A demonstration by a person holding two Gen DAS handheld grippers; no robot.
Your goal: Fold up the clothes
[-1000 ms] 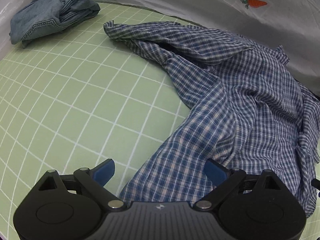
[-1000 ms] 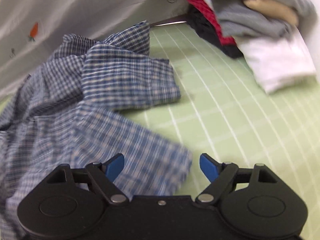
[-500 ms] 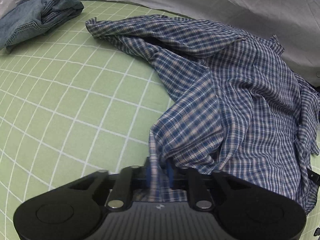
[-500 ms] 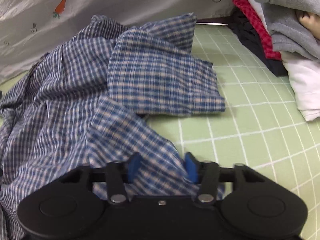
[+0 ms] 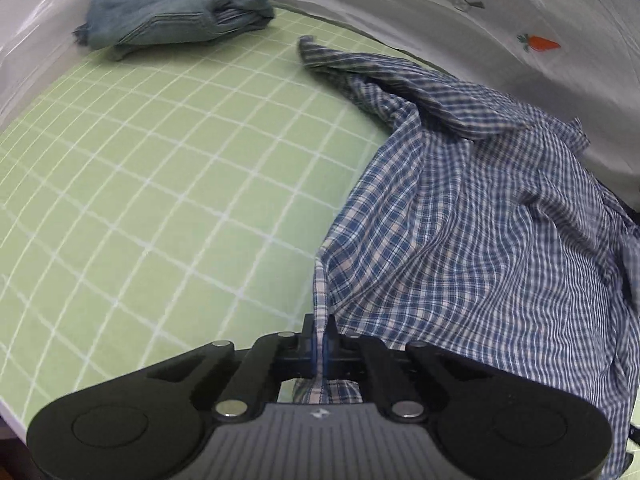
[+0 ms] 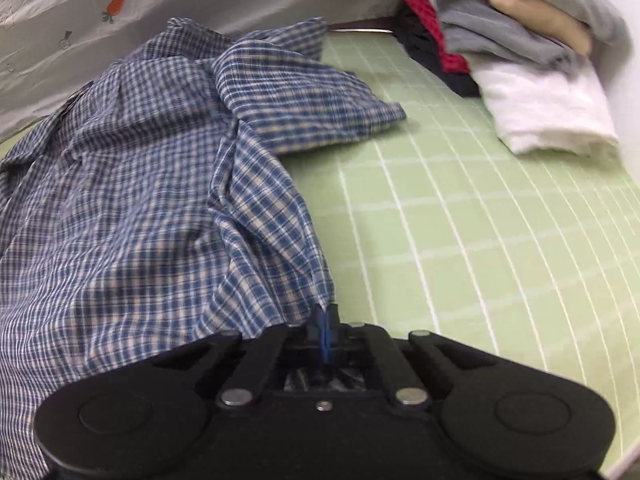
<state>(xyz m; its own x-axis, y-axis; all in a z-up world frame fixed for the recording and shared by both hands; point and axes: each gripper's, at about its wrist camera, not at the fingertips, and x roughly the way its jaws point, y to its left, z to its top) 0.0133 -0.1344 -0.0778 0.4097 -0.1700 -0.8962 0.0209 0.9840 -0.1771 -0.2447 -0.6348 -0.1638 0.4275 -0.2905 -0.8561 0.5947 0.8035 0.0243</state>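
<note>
A crumpled blue-and-white checked shirt [image 5: 480, 220] lies on a green gridded mat [image 5: 160, 180]. My left gripper [image 5: 320, 346] is shut on the shirt's near left hem edge, the cloth pinched between its blue pads. In the right wrist view the same shirt [image 6: 140, 180] spreads to the left, one sleeve lying out toward the back right. My right gripper [image 6: 325, 330] is shut on the shirt's near right corner, and the fabric rises in a taut ridge from its pads. The mat [image 6: 480, 240] shows bare to the right.
A folded denim garment [image 5: 172, 16] sits at the mat's far left corner. A pile of grey, red, dark and white clothes [image 6: 520, 72] lies at the far right. A white sheet with a carrot print [image 5: 536, 42] runs along the back edge.
Both grippers went from wide open to shut on the shirt's near hem. Both then pulled the cloth outward, and the hem now stands stretched between them.
</note>
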